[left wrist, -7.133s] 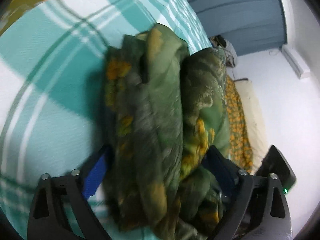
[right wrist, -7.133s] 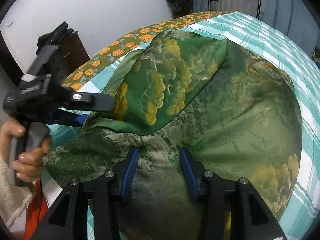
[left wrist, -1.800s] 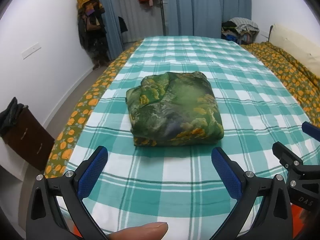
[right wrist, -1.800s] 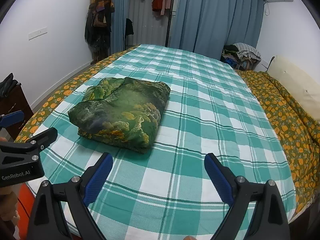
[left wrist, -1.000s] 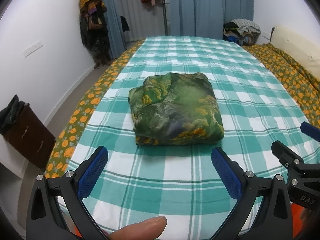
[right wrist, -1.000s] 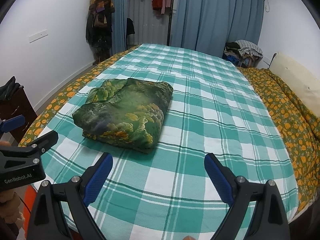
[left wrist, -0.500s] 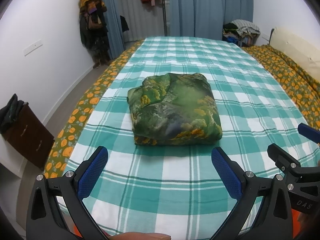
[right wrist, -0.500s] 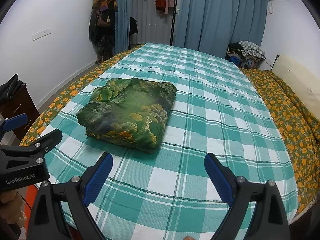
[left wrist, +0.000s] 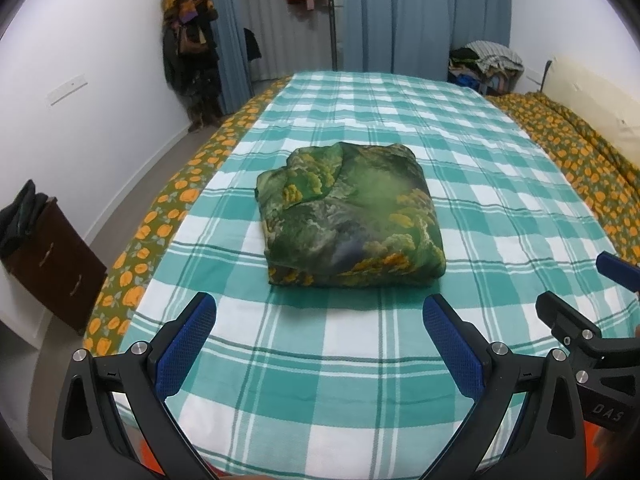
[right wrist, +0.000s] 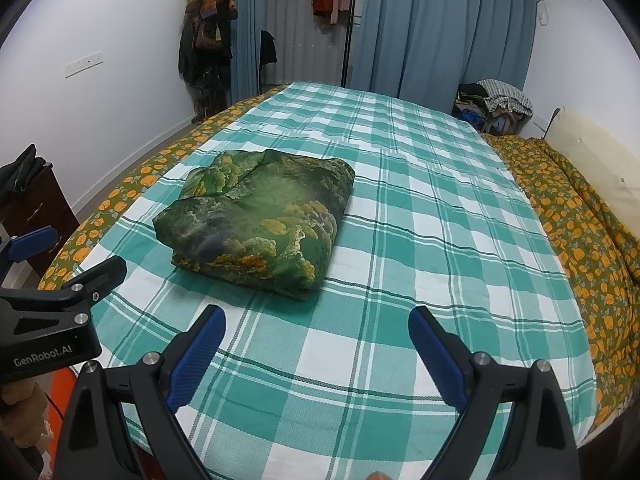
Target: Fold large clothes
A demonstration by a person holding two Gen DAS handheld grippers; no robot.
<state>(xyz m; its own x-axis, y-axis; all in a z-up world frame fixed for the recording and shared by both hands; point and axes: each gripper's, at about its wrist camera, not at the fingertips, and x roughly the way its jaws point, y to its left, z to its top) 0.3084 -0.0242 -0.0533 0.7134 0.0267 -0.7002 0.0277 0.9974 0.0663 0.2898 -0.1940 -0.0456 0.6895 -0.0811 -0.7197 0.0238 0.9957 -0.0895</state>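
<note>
Garment [left wrist: 352, 216] lies folded in the frame centre on the checked bed [left wrist: 400, 336]; left gripper [left wrist: 320, 330] and right gripper [right wrist: 316, 340] gape wide, holding nothing.

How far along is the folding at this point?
Folding looks finished: the green landscape-print garment lies as a compact rectangular bundle on the teal checked bedsheet. Nothing is in hand; the left tongs and right tongs are open, short of the bundle. Nothing more to fold is in sight.
</note>
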